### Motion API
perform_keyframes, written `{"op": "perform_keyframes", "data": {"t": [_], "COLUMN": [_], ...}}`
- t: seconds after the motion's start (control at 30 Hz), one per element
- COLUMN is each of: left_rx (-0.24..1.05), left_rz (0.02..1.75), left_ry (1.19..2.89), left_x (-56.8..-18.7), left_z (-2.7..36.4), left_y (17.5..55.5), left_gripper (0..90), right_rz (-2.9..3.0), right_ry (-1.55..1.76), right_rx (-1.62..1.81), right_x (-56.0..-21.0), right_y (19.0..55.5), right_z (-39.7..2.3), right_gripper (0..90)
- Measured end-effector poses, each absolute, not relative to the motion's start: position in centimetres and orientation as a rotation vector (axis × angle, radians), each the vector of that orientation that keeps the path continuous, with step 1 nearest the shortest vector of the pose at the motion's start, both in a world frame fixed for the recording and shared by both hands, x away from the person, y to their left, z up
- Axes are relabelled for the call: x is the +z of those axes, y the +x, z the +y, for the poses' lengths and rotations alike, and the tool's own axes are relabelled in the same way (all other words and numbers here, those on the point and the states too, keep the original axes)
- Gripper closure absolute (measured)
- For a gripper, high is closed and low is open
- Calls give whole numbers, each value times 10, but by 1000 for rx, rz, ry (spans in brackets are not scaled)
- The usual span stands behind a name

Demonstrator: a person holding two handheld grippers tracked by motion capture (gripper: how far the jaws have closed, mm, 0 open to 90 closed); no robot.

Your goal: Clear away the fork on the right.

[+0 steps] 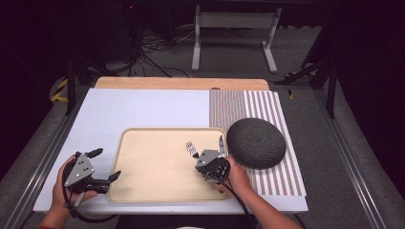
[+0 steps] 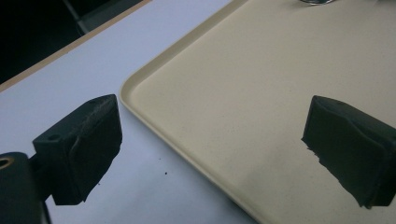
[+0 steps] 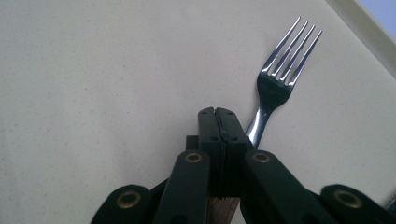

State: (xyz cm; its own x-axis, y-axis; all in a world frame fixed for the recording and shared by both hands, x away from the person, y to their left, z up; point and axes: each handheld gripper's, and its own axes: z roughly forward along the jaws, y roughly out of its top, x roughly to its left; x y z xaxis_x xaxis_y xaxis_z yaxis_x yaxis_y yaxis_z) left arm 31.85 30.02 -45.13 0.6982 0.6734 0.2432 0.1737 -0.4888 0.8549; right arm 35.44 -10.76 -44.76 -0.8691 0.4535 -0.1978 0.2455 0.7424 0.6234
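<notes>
Now the beige tray (image 1: 157,191) holds a steel fork (image 3: 280,74) near its right edge, where the right gripper (image 3: 217,114) has its jaws pressed together beside the handle. Off the tray's left edge, the left gripper (image 1: 107,164) gapes open, empty.

shiny silver fork (image 3: 279,79), four tines pointing away, wooden handle end pinched, low over the beige tray (image 3: 93,70) – near its right edge

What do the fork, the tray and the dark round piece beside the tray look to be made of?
Fork: polished metal, likely steel, with mirror glints on the tines. Tray: matte beige with fine specks and a moulded rim, probably plastic or melamine. Dark round piece: dull charcoal with a rough, grainy surface; whether stoneware or woven fibre is unclear.
</notes>
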Motion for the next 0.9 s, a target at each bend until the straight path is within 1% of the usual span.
{"op": "perform_keyframes", "data": {"t": [0.9], "left_rx": [716], "left_rz": [642], "left_ry": [2037], "left_x": [-452], "left_z": [300], "left_y": [319], "left_gripper": [54], "right_rz": [2561], "right_ry": [648], "right_rx": [844], "right_x": [-447], "right_y": [359], "right_z": [-133], "right_gripper": [900]}}
